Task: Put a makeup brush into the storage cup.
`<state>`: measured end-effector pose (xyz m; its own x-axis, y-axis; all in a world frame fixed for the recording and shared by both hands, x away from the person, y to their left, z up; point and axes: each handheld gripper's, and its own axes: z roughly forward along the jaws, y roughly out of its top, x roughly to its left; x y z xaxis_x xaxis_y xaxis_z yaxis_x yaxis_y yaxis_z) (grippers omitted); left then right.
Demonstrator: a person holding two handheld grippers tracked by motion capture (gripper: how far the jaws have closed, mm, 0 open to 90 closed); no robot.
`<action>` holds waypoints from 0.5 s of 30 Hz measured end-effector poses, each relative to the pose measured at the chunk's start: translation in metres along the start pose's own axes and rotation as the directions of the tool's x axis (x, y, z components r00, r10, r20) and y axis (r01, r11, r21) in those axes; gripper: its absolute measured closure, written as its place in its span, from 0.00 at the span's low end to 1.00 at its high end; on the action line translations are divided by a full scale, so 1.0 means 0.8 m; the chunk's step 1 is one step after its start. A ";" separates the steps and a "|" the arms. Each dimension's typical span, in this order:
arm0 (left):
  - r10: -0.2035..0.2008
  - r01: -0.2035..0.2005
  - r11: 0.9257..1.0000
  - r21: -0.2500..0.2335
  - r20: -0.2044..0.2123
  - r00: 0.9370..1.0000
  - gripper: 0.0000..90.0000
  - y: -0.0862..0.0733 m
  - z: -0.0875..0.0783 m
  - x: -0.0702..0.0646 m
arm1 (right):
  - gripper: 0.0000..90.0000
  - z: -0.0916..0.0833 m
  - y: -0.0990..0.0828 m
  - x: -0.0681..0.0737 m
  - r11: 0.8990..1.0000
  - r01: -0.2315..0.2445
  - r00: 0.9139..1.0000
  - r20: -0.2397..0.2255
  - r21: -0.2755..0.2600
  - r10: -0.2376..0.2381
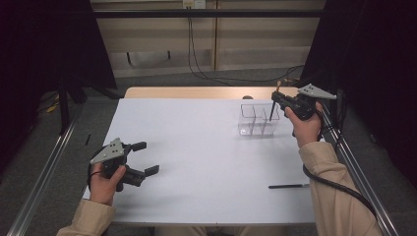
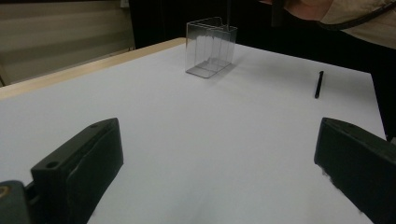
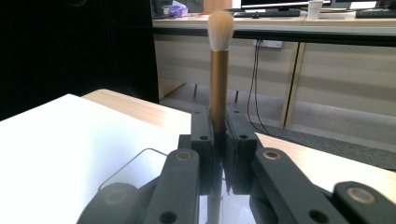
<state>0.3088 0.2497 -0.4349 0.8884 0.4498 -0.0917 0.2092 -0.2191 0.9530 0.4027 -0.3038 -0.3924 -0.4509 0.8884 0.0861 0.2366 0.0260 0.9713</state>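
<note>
We have the right claw (image 1: 278,98) clamped on a makeup brush (image 3: 218,70), jaws pinched tight on the gold ferrule just below the pale bristle tuft, which stands upright above them. In the high view its dark handle (image 1: 271,112) hangs straight down over the clear divided organizer (image 1: 256,120) at the far right of the white surface (image 1: 206,162), tip at or just inside the right-hand compartment; we cannot tell whether it touches the bottom.

This brush looks light and stiff, and the smooth metal collar may well be slippery, so the grip belongs on the ferrule or the handle, never on the soft hairs, which would splay and give nothing to hold. The organizer looks thin-walled and light; a nudge from the handle could likely shove or tip it.

Our left claw (image 1: 147,158) rests low at the near left with jaws wide apart, nothing between them. A second dark pencil-like stick (image 1: 289,186) lies flat near the right edge.
</note>
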 end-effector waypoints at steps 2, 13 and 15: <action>0.001 -0.001 1.000 0.001 0.001 1.000 0.01 0.000 0.000 0.000 | 0.93 0.000 -0.002 0.000 1.000 -0.001 1.000 0.003 0.003 0.001; 0.001 -0.001 1.000 0.001 -0.003 1.000 0.01 0.000 -0.001 0.000 | 0.93 0.002 -0.010 0.001 1.000 -0.004 1.000 -0.002 0.013 0.004; 0.000 0.000 1.000 0.000 -0.003 1.000 0.01 0.000 -0.001 0.000 | 0.93 0.001 -0.010 0.001 1.000 0.004 1.000 -0.002 0.020 -0.004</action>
<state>0.3087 0.2504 -0.4348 0.8872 0.4524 -0.0907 0.2093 -0.2194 0.9529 0.4014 -0.3031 -0.4003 -0.4538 0.8872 0.0830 0.2520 0.0384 0.9670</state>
